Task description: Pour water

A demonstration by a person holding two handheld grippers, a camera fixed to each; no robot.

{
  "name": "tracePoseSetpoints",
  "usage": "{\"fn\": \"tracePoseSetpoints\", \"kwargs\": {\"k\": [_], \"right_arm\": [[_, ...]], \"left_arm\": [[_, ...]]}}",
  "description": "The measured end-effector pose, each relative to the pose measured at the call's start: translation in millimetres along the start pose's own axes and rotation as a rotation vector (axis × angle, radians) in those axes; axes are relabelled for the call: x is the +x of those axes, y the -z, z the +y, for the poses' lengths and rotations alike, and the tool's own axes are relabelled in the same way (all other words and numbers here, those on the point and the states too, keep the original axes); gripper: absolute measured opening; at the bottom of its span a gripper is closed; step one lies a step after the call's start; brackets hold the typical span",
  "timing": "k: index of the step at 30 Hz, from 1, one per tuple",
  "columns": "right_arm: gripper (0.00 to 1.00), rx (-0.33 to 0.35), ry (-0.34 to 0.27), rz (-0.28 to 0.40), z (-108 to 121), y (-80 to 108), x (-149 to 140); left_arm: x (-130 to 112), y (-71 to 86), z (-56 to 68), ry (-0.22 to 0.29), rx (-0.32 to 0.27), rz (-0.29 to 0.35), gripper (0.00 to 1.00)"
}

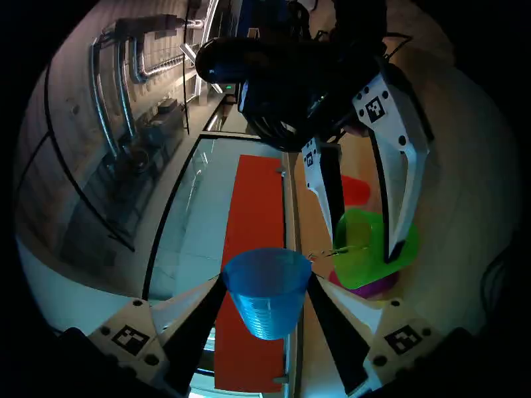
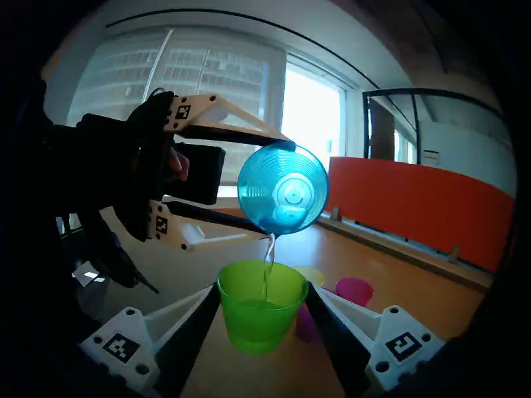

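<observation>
My left gripper (image 1: 265, 282) is shut on a blue plastic cup (image 1: 267, 295). In the right gripper view, that blue cup (image 2: 283, 188) is tipped far over between the left gripper's (image 2: 279, 188) fingers, bottom facing the camera. A thin stream of water (image 2: 269, 259) falls from its rim into a green cup (image 2: 262, 308). My right gripper (image 2: 262, 292) is shut on the green cup, which stands upright and partly filled just below the blue one. The left gripper view shows the green cup (image 1: 362, 255) in the right gripper (image 1: 365, 252), held by a dark-gloved hand.
A wooden table (image 2: 398, 278) lies below, with a pink cup (image 2: 353, 290) and a yellow cup (image 2: 310, 273) behind the green one. An orange divider panel (image 2: 425, 199) runs along the table's far edge. Large windows stand behind.
</observation>
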State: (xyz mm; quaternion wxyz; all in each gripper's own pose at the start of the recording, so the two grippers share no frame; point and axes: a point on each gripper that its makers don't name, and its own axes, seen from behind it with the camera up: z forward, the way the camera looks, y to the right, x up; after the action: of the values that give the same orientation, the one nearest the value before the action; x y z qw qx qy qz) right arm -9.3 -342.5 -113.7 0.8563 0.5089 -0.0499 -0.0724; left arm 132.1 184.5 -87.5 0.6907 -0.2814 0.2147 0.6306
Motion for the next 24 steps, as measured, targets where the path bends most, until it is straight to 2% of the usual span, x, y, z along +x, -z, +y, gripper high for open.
{"fn": "tracePoseSetpoints", "kwargs": {"k": [12, 18, 24], "right_arm": [[0.94, -0.001, 0.0, 0.001, 1.5, 0.8, -0.4], [0.94, -0.001, -0.001, 0.001, 2.1, 1.0, -0.1], [0.94, -0.002, -0.001, 0.003, 2.2, 1.2, 0.3]], "left_arm": [[-0.6, -3.5, 2.1, -0.049, -0.002, -0.002, 0.87], [0.7, -4.5, 0.0, -0.05, 0.002, 0.003, 0.87], [0.6, -5.2, -1.7, -0.071, 0.009, 0.005, 0.87]]}}
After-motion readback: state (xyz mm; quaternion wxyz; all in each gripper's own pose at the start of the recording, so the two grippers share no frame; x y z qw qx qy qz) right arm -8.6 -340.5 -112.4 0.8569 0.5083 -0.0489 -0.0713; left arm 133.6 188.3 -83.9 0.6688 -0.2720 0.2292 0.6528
